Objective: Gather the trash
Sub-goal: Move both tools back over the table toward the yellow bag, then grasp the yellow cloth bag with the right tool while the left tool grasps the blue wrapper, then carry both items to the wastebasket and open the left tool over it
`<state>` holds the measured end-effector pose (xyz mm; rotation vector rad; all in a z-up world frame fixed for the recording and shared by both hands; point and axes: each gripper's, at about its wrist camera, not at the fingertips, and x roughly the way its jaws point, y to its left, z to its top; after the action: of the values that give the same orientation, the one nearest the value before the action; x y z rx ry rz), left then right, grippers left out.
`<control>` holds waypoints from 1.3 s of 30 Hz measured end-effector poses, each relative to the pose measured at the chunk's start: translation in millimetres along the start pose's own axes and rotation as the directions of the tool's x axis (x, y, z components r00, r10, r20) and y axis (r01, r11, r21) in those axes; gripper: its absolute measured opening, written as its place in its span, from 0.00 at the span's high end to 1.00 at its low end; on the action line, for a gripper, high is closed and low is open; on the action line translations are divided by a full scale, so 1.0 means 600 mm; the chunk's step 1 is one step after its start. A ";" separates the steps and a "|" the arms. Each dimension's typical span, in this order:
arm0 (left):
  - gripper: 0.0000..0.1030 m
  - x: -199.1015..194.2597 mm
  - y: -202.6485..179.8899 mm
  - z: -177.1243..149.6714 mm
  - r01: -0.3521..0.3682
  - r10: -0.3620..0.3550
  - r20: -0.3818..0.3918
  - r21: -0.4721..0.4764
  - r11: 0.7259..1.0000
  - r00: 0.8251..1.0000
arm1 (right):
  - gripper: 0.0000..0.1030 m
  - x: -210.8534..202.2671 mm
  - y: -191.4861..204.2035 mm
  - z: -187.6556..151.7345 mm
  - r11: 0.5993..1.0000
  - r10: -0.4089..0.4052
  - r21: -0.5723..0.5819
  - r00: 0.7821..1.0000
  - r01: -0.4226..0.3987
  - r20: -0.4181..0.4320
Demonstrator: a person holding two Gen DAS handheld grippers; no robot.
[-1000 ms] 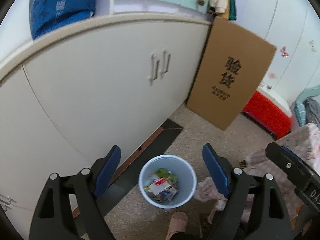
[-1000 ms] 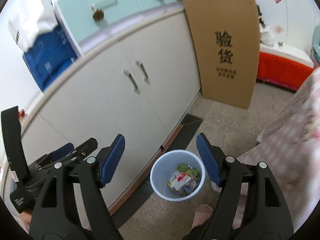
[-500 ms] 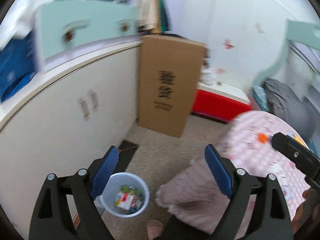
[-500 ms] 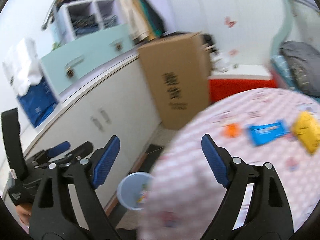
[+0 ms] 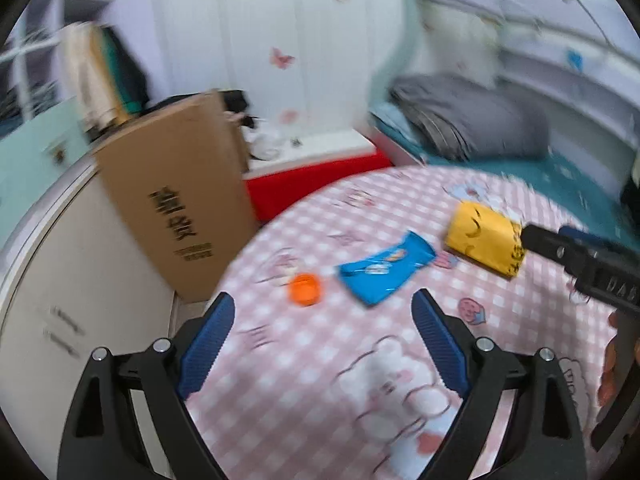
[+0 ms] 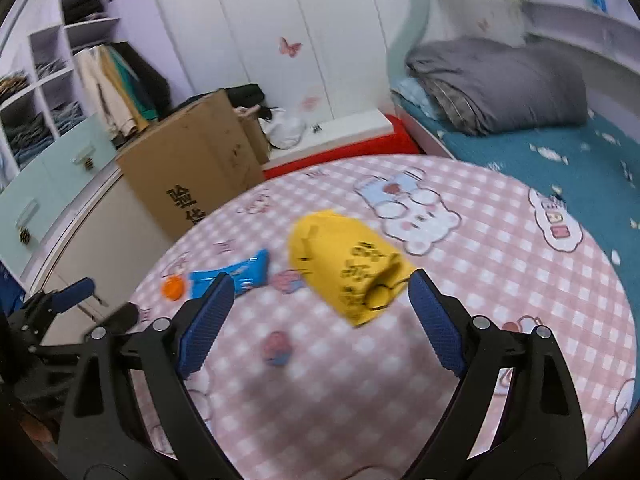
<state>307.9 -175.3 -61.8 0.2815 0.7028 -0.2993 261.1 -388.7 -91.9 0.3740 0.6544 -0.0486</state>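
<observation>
Both views have swung from bin to table (image 6: 520, 280). Trash there: cap (image 5: 306, 289) nine o'clock, wrapper (image 5: 384, 272) centre, yellow bag (image 6: 348, 264) three. Left claw (image 5: 322, 344) wide, empty; right claw (image 6: 320, 320) opening, empty. Pickup next.

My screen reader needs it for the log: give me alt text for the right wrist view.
A yellow carton lies on a round table with a pink checked cloth, just ahead of the right gripper, whose blue fingers are opening with nothing between them. A blue wrapper and an orange cap lie further left; a cardboard box stands behind.
</observation>
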 end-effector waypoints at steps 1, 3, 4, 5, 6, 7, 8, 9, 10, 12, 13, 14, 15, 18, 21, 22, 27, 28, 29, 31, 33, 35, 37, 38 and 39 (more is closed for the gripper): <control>0.14 0.017 -0.017 0.006 0.001 -0.001 -0.008 0.038 0.999 1.000 | 0.15 0.006 0.001 0.002 1.000 -0.003 -0.004 1.000 0.003 -0.001; 0.14 0.044 -0.041 0.011 0.006 -0.003 -0.027 0.099 0.995 1.000 | 0.15 0.020 0.000 0.007 0.999 -0.016 -0.028 1.000 0.016 -0.021; 0.14 0.058 -0.051 0.016 0.008 -0.003 -0.034 0.125 0.992 0.999 | 0.15 0.027 0.001 0.012 0.999 -0.022 -0.044 0.999 0.020 -0.030; 0.14 0.076 -0.063 0.020 0.002 0.004 -0.039 0.152 0.988 0.999 | 0.15 0.033 0.002 0.015 0.998 -0.027 -0.060 0.999 0.025 -0.034; 0.14 0.085 -0.067 0.022 0.003 0.005 -0.047 0.164 0.986 0.999 | 0.15 0.042 0.004 0.021 0.995 -0.044 -0.086 0.998 0.040 -0.038; 0.14 0.102 -0.073 0.024 0.009 0.004 -0.073 0.179 0.984 0.997 | 0.15 0.050 0.006 0.026 0.993 -0.059 -0.106 0.997 0.055 -0.040; 0.14 0.112 -0.075 0.025 0.006 0.010 -0.086 0.184 0.983 0.996 | 0.15 0.056 0.007 0.028 0.990 -0.065 -0.124 0.997 0.060 -0.042; 0.14 0.125 -0.075 0.026 0.008 0.011 -0.101 0.187 0.982 0.995 | 0.15 0.065 0.010 0.033 0.987 -0.072 -0.149 0.996 0.064 -0.047; 0.14 0.136 -0.077 0.027 0.026 -0.004 -0.120 0.187 0.982 0.993 | 0.15 0.075 0.012 0.034 0.983 -0.080 -0.167 0.995 0.070 -0.058; 0.16 0.148 -0.080 0.027 0.033 -0.009 -0.130 0.185 0.982 0.992 | 0.15 0.091 0.010 0.031 0.980 -0.086 -0.183 0.994 0.072 -0.072; 0.19 0.153 -0.083 0.026 0.039 -0.012 -0.139 0.190 0.981 0.990 | 0.15 0.100 0.009 0.028 0.980 -0.088 -0.188 0.992 0.070 -0.088; 0.29 0.160 -0.087 0.027 0.046 -0.016 -0.152 0.198 0.979 0.988 | 0.15 0.106 0.009 0.025 0.979 -0.087 -0.195 0.991 0.066 -0.099; 0.36 0.168 -0.091 0.028 0.052 -0.019 -0.163 0.205 0.977 0.986 | 0.15 0.111 0.010 0.023 0.976 -0.084 -0.211 0.991 0.059 -0.107; 0.59 0.170 -0.099 0.035 0.082 -0.052 -0.162 0.190 0.978 0.985 | 0.27 0.117 0.010 0.020 0.976 -0.062 -0.216 0.989 0.032 -0.133; 0.81 0.171 -0.115 0.038 0.105 -0.076 -0.161 0.186 0.977 0.984 | 0.38 0.113 0.008 0.017 0.977 -0.052 -0.211 0.990 0.023 -0.134; 0.83 0.169 -0.125 0.036 0.083 -0.052 -0.149 0.211 0.974 0.988 | 0.41 0.109 0.008 0.016 0.977 -0.050 -0.213 0.991 0.022 -0.127; 0.88 0.158 -0.147 0.025 0.014 0.013 -0.104 0.248 0.969 0.994 | 0.49 0.090 0.019 0.010 0.969 -0.052 -0.244 0.995 0.030 -0.087; 0.89 0.155 -0.146 0.025 0.010 0.014 -0.102 0.235 0.972 0.995 | 0.50 0.087 0.020 0.009 0.970 -0.052 -0.242 0.995 0.030 -0.083; 0.89 0.153 -0.145 0.025 0.007 0.016 -0.101 0.227 0.974 0.995 | 0.51 0.084 0.020 0.008 0.972 -0.045 -0.235 0.996 0.025 -0.080; 0.90 0.142 -0.139 0.025 0.003 0.019 -0.100 0.208 0.978 0.995 | 0.52 0.078 0.017 0.006 0.977 -0.026 -0.213 0.997 0.008 -0.078; 0.90 0.124 -0.134 0.027 0.002 0.016 -0.087 0.199 0.980 0.996 | 0.53 0.071 0.014 0.007 0.982 -0.002 -0.187 0.997 -0.014 -0.083; 0.90 0.101 -0.131 0.029 -0.005 0.018 -0.066 0.195 0.981 0.998 | 0.54 0.063 0.009 0.006 0.989 0.032 -0.140 0.995 -0.044 -0.090; 0.90 0.078 -0.125 0.034 -0.007 0.015 -0.043 0.189 0.982 0.999 | 0.54 0.047 0.009 0.002 0.991 0.045 -0.121 0.996 -0.055 -0.082; 0.90 0.068 -0.123 0.035 -0.009 0.015 -0.031 0.186 0.982 0.999 | 0.54 0.040 0.011 0.000 0.991 0.044 -0.123 0.996 -0.053 -0.078; 0.90 0.052 -0.116 0.038 -0.011 0.013 -0.013 0.177 0.984 1.000 | 0.54 0.031 0.014 -0.002 0.991 0.054 -0.118 0.996 -0.063 -0.078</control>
<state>318.6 -253.0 -76.7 0.4572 0.6889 -0.3494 276.7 -379.4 -101.3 0.2789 0.7163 0.0606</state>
